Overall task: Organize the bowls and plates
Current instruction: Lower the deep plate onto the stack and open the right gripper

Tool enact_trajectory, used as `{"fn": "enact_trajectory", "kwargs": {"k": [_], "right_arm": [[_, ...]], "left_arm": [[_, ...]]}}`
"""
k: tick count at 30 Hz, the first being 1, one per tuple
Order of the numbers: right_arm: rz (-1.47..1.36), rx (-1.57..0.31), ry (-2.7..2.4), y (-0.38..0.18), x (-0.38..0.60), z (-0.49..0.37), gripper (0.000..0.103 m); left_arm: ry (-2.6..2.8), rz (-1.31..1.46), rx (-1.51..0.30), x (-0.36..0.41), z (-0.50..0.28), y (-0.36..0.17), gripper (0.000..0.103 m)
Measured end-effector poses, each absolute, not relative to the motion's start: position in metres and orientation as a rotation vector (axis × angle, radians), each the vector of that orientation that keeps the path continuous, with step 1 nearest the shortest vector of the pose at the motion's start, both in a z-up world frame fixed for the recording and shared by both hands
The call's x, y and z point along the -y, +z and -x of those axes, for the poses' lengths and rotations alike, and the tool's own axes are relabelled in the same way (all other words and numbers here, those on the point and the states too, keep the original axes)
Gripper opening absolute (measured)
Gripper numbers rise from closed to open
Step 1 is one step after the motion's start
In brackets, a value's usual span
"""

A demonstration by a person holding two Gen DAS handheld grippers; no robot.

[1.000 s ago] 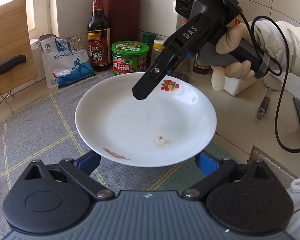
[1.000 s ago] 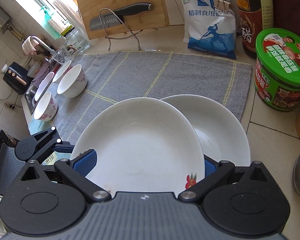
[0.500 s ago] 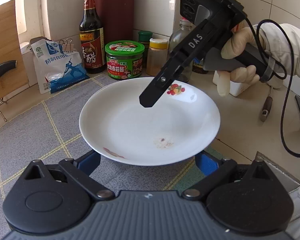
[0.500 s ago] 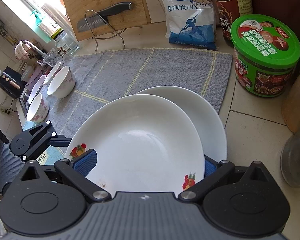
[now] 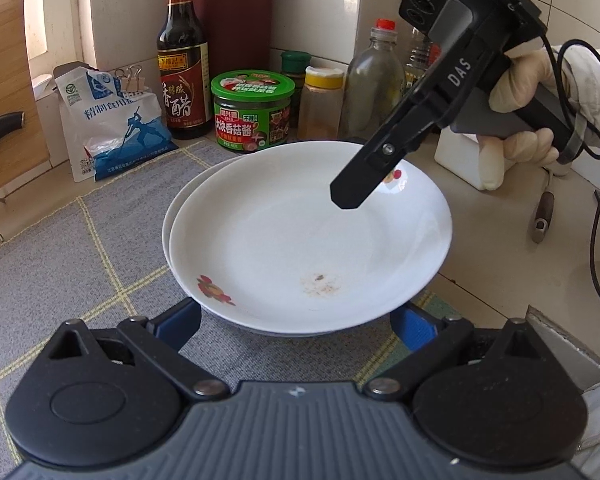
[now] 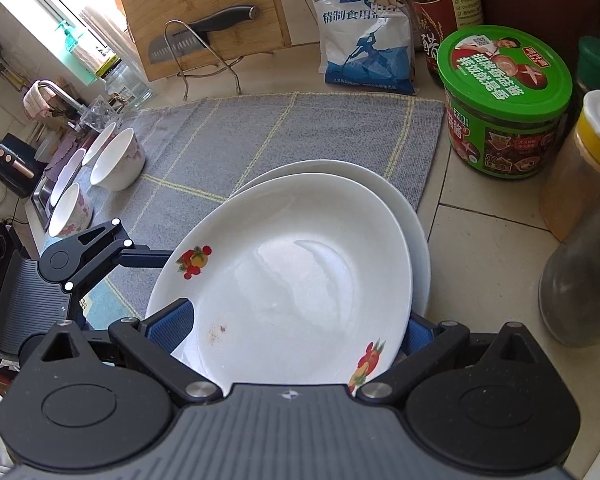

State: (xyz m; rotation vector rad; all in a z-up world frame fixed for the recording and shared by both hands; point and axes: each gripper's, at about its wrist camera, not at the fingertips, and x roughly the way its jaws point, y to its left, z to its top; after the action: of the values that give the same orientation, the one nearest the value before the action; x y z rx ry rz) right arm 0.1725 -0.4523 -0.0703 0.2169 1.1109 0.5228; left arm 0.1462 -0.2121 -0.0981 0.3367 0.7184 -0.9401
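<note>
Between your right jaws sits the top plate [image 6: 300, 272], stacked on another plate [image 6: 380, 184]; two bowls [image 6: 118, 166] lie far left.

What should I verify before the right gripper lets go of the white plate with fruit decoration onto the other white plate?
1. White fruit-decorated plate lies over the plain white lower plate: ok, though slightly offset.
2. Upper plate rests fully on the lower one: cannot tell.
3. Right gripper has a firm hold: cannot tell.
4. Left gripper is out of the way: not ok; its blue fingers are spread wide and reach under the near rim.
5. Green-lidded sauce jar stands clear of the plates: ok.
6. Upper plate is clean: not ok; there is a brownish stain.
</note>
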Motion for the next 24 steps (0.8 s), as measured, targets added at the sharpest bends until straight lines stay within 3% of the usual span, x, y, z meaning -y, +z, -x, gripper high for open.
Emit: {"fn": "enact_trajectory", "kwargs": {"k": [24], "right_arm": [[-0.136, -1.121, 0.359, -0.062, 0.429, -0.158, 0.103]], "left_arm": [[-0.987, -0.356, -0.687, 0.210, -0.153, -0.103, 0.100]]}}
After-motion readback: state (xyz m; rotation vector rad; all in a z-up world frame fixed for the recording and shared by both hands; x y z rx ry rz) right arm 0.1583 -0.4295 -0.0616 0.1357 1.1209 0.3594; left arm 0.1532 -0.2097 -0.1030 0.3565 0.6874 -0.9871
